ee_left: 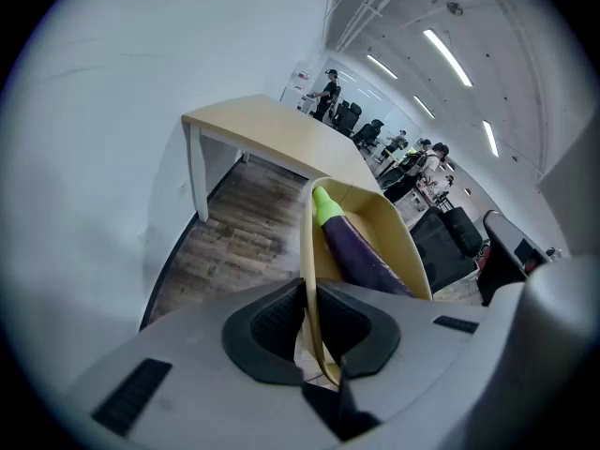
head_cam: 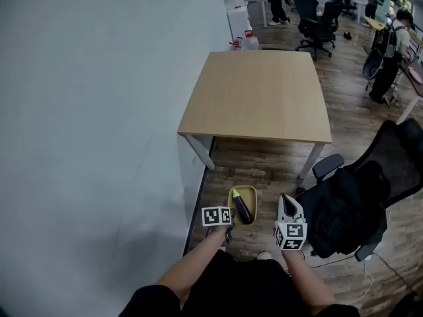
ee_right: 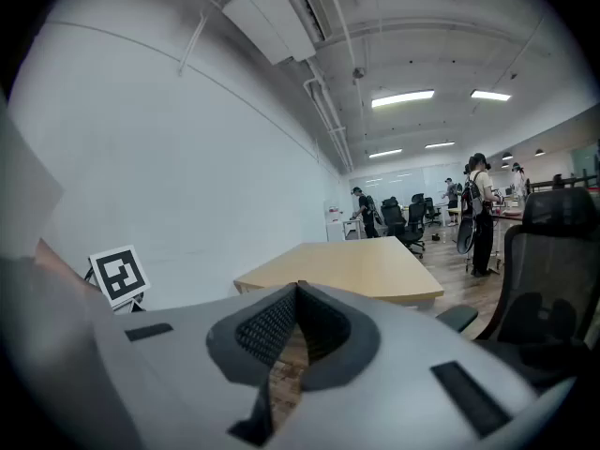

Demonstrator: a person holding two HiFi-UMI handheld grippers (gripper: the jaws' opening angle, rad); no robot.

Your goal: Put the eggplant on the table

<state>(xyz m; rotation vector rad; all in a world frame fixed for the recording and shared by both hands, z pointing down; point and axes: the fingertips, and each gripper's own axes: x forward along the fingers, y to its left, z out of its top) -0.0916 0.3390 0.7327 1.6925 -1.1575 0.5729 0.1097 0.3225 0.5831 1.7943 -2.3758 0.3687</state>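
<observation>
At left, our left gripper (ee_left: 309,298) is clamped on the near rim of a yellow tray (ee_left: 405,242); the eggplant (ee_left: 361,251) lies inside it, green cap pointing away. The wooden table (head_cam: 258,94) stands ahead, well apart. Our right gripper (ee_right: 298,293) has its jaws together on nothing, beside a black chair (head_cam: 396,157) carrying what may be a dark bag (head_cam: 337,210).

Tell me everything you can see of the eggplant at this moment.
The eggplant is slim, glossy dark purple with a bright green cap, and looks like a plastic toy. It lies lengthwise inside a shallow yellow tray, green end pointing toward the table, which it has not reached. Nothing grips it directly: the left gripper is shut on the tray's rim and carries both.
</observation>
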